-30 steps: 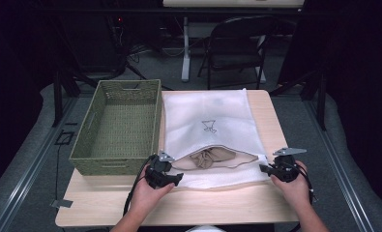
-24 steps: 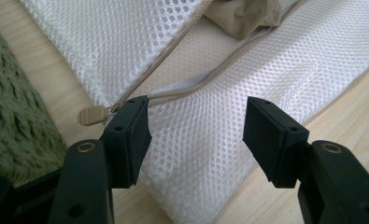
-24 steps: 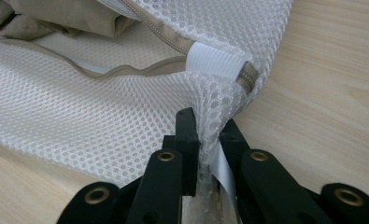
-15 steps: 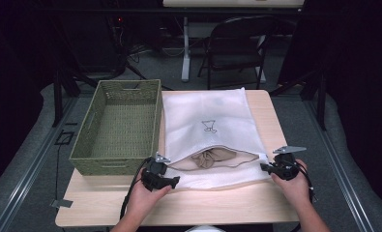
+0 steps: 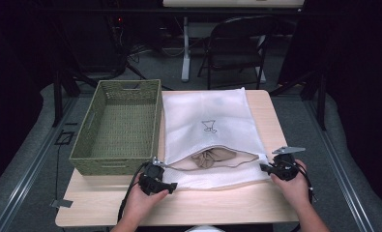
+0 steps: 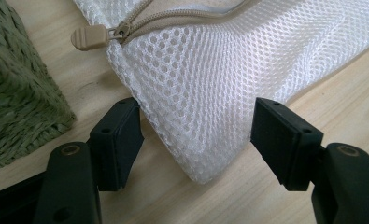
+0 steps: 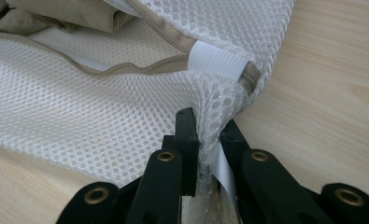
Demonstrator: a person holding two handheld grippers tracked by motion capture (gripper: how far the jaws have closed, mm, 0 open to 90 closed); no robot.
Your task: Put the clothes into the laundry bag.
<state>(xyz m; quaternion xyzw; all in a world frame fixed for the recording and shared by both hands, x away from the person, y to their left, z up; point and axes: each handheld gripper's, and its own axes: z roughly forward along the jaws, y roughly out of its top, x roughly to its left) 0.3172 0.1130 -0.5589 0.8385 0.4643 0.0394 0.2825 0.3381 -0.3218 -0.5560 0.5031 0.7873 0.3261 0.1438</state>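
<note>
High view: mesh laundry bag [image 5: 208,130] flat on the tabletop [image 5: 271,121], mouth unzipped toward the near edge, beige cloth [image 5: 213,157] inside; green basket [image 5: 121,123] at the left edge. Right gripper [image 7: 210,135]: jaws clamped on the bag's near right corner. Left gripper [image 6: 194,135]: jaws apart, astride the near left corner, not gripping. Risks: mesh sliding from the open jaws; one-sided pull skewing the bag; zipper pull [image 6: 86,37] snagging.
</note>
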